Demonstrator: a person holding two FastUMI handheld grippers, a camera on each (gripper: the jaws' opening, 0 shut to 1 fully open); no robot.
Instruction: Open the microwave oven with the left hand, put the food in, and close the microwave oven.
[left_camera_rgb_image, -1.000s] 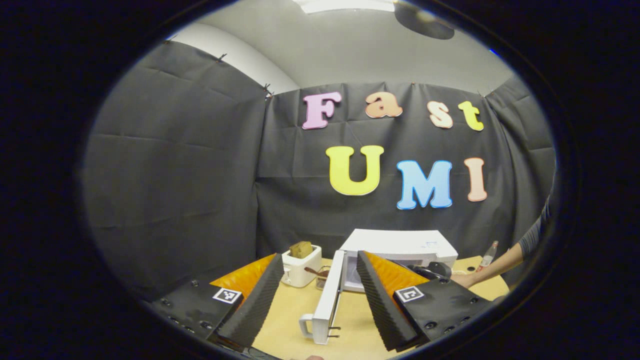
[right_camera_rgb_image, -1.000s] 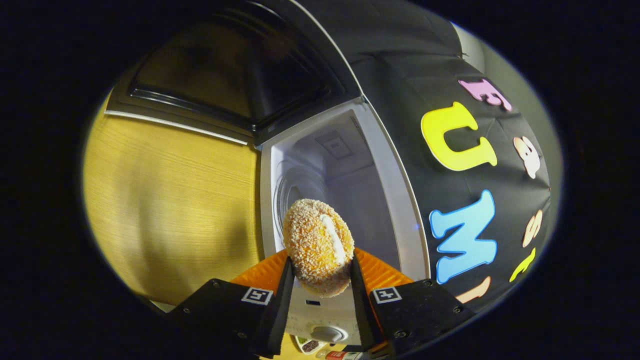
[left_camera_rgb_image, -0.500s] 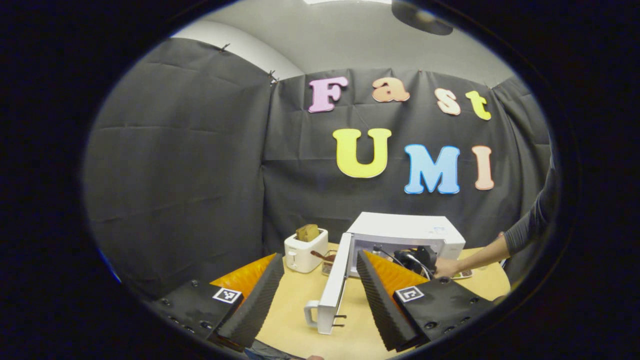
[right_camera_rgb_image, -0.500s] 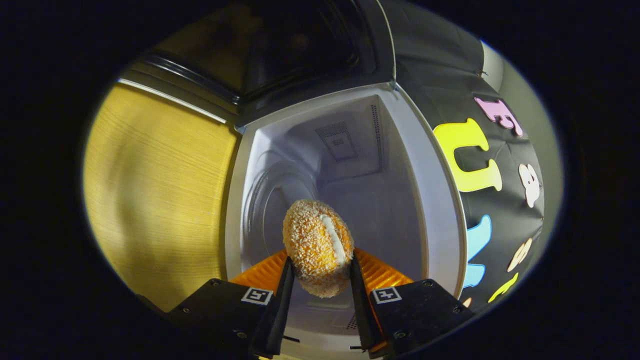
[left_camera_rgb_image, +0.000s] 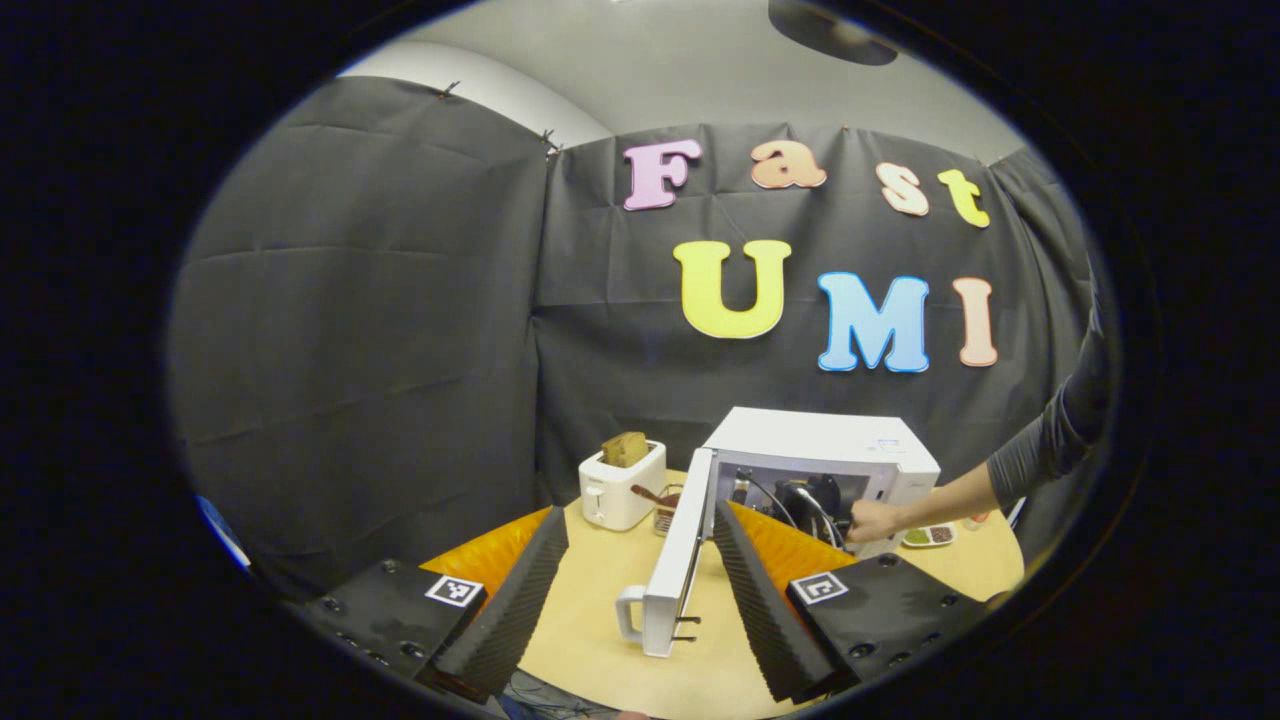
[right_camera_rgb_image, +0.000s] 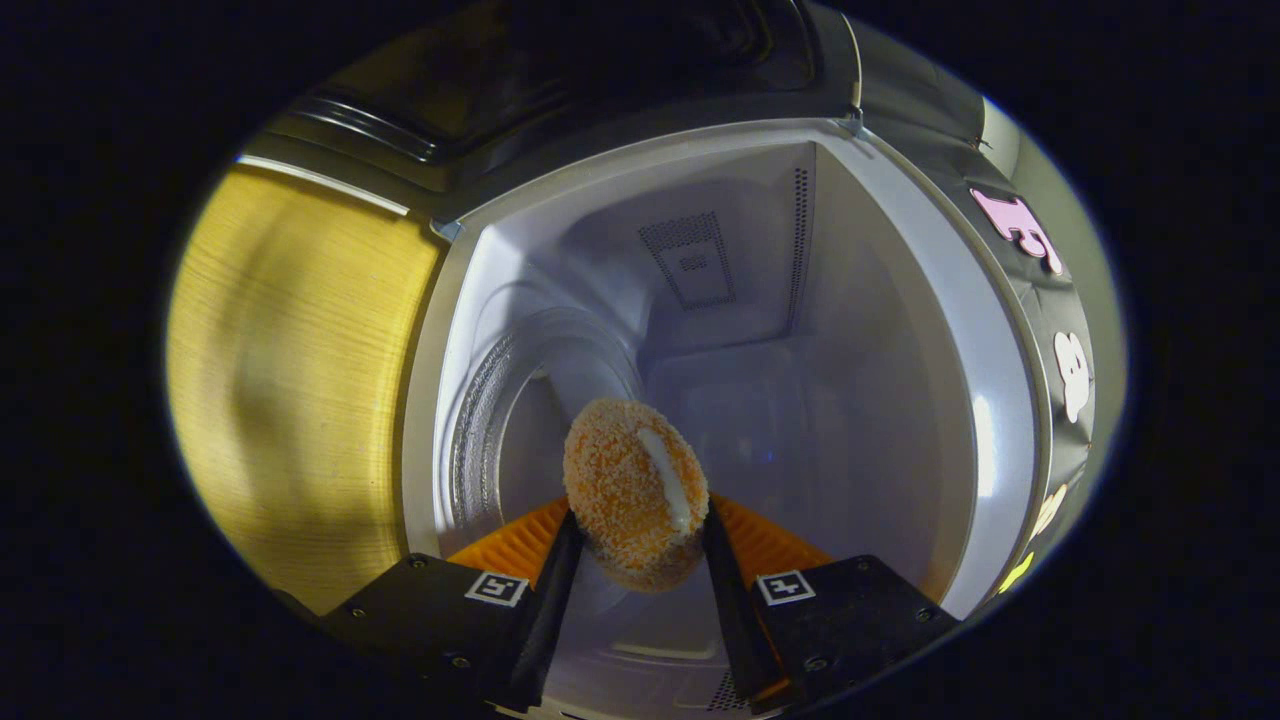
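In the right gripper view my right gripper (right_camera_rgb_image: 634, 545) is shut on a crumb-coated bun with a cream stripe (right_camera_rgb_image: 634, 490), held at the mouth of the white microwave's cavity (right_camera_rgb_image: 760, 330). The view is rolled on its side, so the glass turntable (right_camera_rgb_image: 500, 410) appears at the left. In the left gripper view the white microwave (left_camera_rgb_image: 820, 455) stands on the table with its door (left_camera_rgb_image: 672, 570) swung wide open. A hand (left_camera_rgb_image: 872, 520) holds the right gripper (left_camera_rgb_image: 812, 497) inside the opening. My left gripper (left_camera_rgb_image: 635, 585) hangs open, back from the door, with nothing between its fingers.
A white toaster (left_camera_rgb_image: 622, 484) with a slice of bread in it stands left of the microwave on the wooden table (left_camera_rgb_image: 590, 640). A small glass (left_camera_rgb_image: 668, 507) sits beside the toaster. A little dish (left_camera_rgb_image: 928, 537) lies to the microwave's right. A sleeved arm (left_camera_rgb_image: 1040, 455) reaches in from the right.
My right gripper has carried the bun forward, from outside the microwave into its opening. The left gripper has drawn back and tilted, so the microwave appears higher in its view.
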